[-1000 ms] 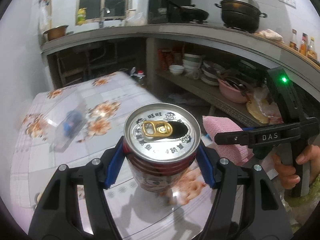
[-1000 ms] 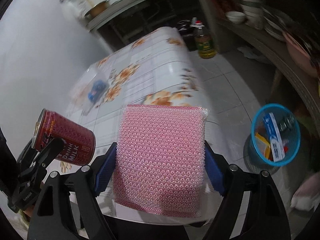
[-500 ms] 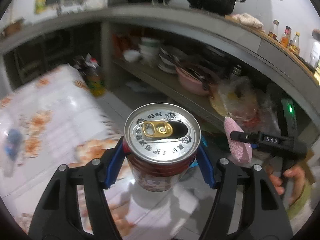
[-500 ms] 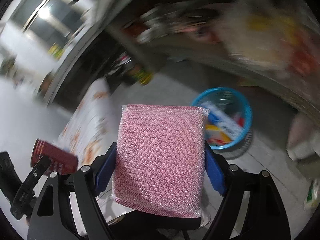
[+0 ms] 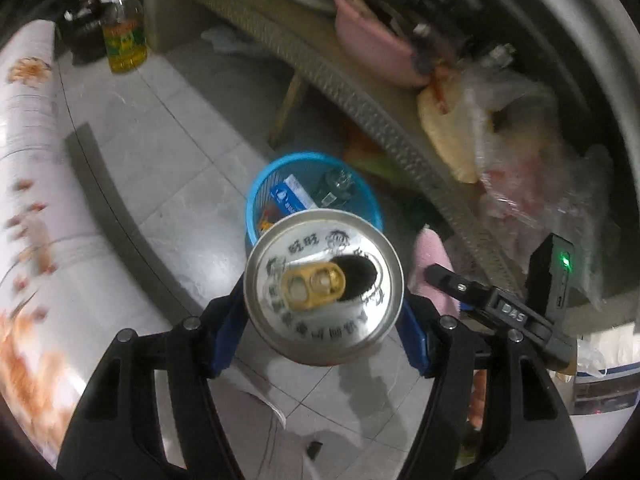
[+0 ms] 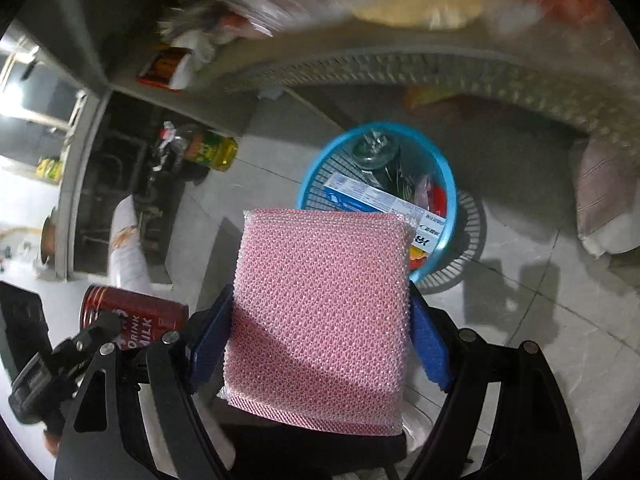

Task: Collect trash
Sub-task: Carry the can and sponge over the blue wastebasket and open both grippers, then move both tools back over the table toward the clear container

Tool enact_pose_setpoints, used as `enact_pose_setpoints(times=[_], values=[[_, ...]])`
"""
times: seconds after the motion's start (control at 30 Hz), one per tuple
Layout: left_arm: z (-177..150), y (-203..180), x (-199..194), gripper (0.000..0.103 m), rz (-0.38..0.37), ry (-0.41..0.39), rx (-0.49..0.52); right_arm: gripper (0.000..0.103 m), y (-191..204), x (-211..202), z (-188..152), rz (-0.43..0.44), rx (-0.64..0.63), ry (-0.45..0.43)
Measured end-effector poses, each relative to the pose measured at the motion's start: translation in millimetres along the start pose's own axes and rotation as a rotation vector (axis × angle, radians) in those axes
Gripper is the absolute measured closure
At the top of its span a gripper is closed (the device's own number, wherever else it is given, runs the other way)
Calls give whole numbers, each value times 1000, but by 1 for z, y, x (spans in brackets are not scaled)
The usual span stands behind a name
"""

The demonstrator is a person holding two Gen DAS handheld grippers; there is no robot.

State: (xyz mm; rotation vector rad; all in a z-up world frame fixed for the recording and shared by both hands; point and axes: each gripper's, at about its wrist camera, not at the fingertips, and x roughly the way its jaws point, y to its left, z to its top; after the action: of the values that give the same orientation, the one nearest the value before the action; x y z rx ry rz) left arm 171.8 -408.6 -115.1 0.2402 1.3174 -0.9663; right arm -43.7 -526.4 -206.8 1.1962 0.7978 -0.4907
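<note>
Left gripper [image 5: 324, 304]: black two-finger tool with blue pads, clamped on a round metal drink can [image 5: 323, 285]; the pads press the can's sides at lower centre of the left wrist view.
Can: silver lid with a gold pull tab and an open dark mouth faces the camera; in the right wrist view its dark red side, printed "DRINK MILK", shows at lower left [image 6: 134, 316].
Right gripper [image 6: 320, 332]: same black tool with blue pads, closed on a pink mesh-textured square scouring pad [image 6: 320, 312] that fills the middle of the right wrist view; both pads bear on its left and right edges.
Pad in the left view: only a pink edge [image 5: 430, 264] shows right of the can, beside the other tool's black finger marked "DAS".
Bin: round blue plastic mesh basket [image 5: 256, 196] on the grey tiled floor [image 5: 168, 148], just above the can in the frame; in the right view its rim [image 6: 450, 184] sits above and right of the pad.
Bin contents: a blue and white carton [image 6: 384, 200], a dark glassy item, red and yellow scraps.
Surroundings: a yellow oil bottle [image 5: 124, 36] at upper left, a floral-covered table edge [image 5: 28, 240] along the left, a pink basin [image 5: 372, 48] on a woven shelf at top.
</note>
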Motion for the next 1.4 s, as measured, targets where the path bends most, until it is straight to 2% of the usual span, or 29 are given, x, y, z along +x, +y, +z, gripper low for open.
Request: enact_pose_setpoints(times=[0.2, 0.3, 0.4, 0.53, 0.7, 0.87, 1.07, 1.27, 1.4], values=[[39, 6, 59, 40, 36, 88, -49, 24, -26, 72, 27, -20, 125, 49], [54, 13, 81, 40, 49, 103, -89, 21, -41, 103, 37, -36, 186, 53], [65, 16, 101, 27, 61, 93, -118, 19, -59, 128, 41, -61, 253, 62], [69, 25, 106, 27, 17, 97, -164, 19, -81, 148, 32, -48, 328, 78], [65, 26, 90, 27, 19, 71, -140, 19, -88, 149, 20, -36, 336, 77], [57, 20, 59, 27, 17, 18, -97, 19, -79, 135, 12, -30, 307, 55], [29, 16, -13, 27, -20, -100, -17, 19, -61, 85, -5, -4, 201, 5], [-22, 40, -117, 27, 23, -280, 64, 19, -8, 36, -26, -43, -39, -14], [-74, 81, -190, 27, 72, -431, 24, 19, 46, 0, -38, -40, -219, -51]])
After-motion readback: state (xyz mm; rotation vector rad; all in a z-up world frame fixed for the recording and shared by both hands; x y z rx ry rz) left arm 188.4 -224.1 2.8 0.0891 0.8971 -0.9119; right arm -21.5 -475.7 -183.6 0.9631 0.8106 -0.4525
